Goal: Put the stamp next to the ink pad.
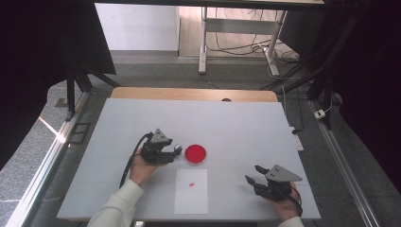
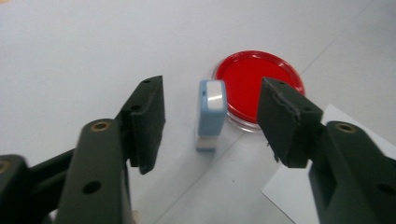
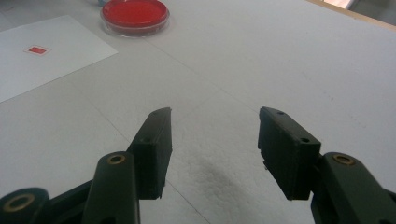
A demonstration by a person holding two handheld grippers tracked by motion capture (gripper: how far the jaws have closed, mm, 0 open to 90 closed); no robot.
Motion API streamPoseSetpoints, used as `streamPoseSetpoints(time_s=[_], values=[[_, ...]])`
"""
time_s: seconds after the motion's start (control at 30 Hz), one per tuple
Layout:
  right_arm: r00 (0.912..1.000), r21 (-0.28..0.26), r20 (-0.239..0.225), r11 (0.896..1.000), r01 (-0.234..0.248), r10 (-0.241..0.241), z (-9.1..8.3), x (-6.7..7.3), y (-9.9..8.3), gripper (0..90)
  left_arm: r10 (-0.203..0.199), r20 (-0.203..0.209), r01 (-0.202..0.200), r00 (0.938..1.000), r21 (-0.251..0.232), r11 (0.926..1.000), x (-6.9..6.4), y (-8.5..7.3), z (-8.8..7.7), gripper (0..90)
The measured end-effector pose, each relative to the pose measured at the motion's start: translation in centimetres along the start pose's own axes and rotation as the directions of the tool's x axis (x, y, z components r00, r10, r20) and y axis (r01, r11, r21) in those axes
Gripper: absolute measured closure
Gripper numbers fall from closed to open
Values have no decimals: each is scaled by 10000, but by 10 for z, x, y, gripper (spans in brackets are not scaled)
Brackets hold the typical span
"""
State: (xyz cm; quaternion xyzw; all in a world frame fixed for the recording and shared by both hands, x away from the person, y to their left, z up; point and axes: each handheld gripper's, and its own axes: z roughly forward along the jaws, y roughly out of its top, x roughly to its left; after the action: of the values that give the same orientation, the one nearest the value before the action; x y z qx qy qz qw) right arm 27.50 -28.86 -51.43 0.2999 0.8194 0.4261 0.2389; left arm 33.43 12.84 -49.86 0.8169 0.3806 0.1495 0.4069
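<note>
My left tongs [image 2: 210, 123] stand released over the bench [image 1: 246, 123], jaws apart, with the small blue stamp [image 2: 211, 114] upright between them, touching neither jaw. In the high view the left tongs [image 1: 176, 152] point at that stamp [image 1: 178, 150]. Just beyond the stamp, past my right-hand jaw, sits the round red dish [image 2: 259, 86], near it; whether they touch I cannot tell. A white sheet [image 2: 299, 186] lies under that same jaw. My right tongs [image 3: 215, 140] are released too, empty, resting well apart from the dish [image 3: 134, 14] and from the red mark [image 3: 37, 50] on the sheet [image 3: 60, 51].
</note>
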Motion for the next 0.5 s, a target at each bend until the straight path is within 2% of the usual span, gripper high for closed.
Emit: streamPoseSetpoints(time_s=[0.3,0.5], values=[[9999,-127,-136,9999,7,-9,-1,-3,-1,440,123,416,-96,9991,-635,9979,-10,-19,-43,350],[9999,-137,-167,9999,7,-10,-1,-6,-1,440,125,432,-94,9990,-704,9975,-16,-38,-64,332]])
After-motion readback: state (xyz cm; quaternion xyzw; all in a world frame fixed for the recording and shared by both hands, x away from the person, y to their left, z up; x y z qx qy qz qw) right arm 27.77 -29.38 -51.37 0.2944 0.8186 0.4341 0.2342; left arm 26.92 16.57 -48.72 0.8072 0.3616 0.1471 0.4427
